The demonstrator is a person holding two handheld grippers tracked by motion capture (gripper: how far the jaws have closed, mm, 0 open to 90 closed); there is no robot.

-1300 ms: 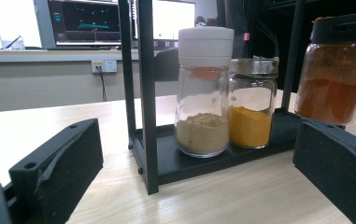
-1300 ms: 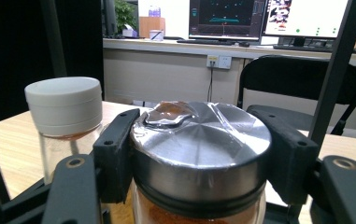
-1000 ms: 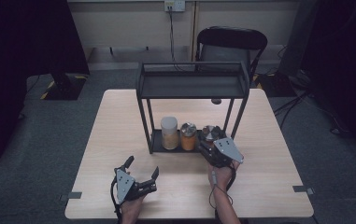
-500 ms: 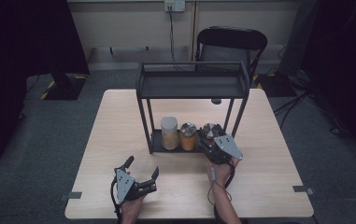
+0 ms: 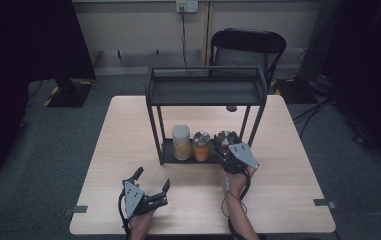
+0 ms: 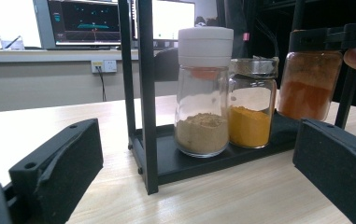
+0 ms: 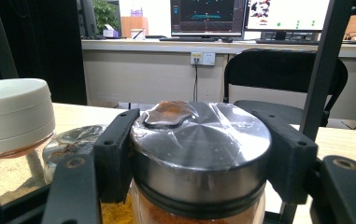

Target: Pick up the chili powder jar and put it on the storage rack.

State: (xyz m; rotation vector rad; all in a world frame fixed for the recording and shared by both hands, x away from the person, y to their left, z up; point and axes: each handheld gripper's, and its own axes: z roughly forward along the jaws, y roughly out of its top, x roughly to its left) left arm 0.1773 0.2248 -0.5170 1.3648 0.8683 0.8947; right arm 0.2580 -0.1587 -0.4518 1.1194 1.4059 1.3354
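Note:
A black two-level rack [image 5: 205, 92] stands mid-table with three spice jars on its lower shelf [image 6: 259, 151]. They are a white-lidded jar of tan powder [image 5: 181, 142] [image 6: 203, 93], a silver-lidded jar of yellow powder [image 5: 201, 146] [image 6: 252, 109] and a jar of red-orange powder [image 5: 224, 137] [image 6: 309, 81] at the right end. My right gripper [image 5: 226, 149] [image 7: 201, 154] is shut on that jar's foil-covered silver lid [image 7: 199, 140]. Whether its base rests on the shelf I cannot tell. My left gripper [image 5: 153, 178] [image 6: 196, 140] lies open near the front edge, facing the rack, holding nothing.
A black chair [image 5: 248, 47] stands behind the light wooden table [image 5: 298, 165]. The rack's upright posts [image 6: 145, 93] [image 7: 320, 70] flank the jars. Bare tabletop lies left and right of the rack and between my hands. Tape marks sit at the front corners.
My right gripper, with the red-orange jar in it, has edged slightly toward the rack. The left gripper has not moved.

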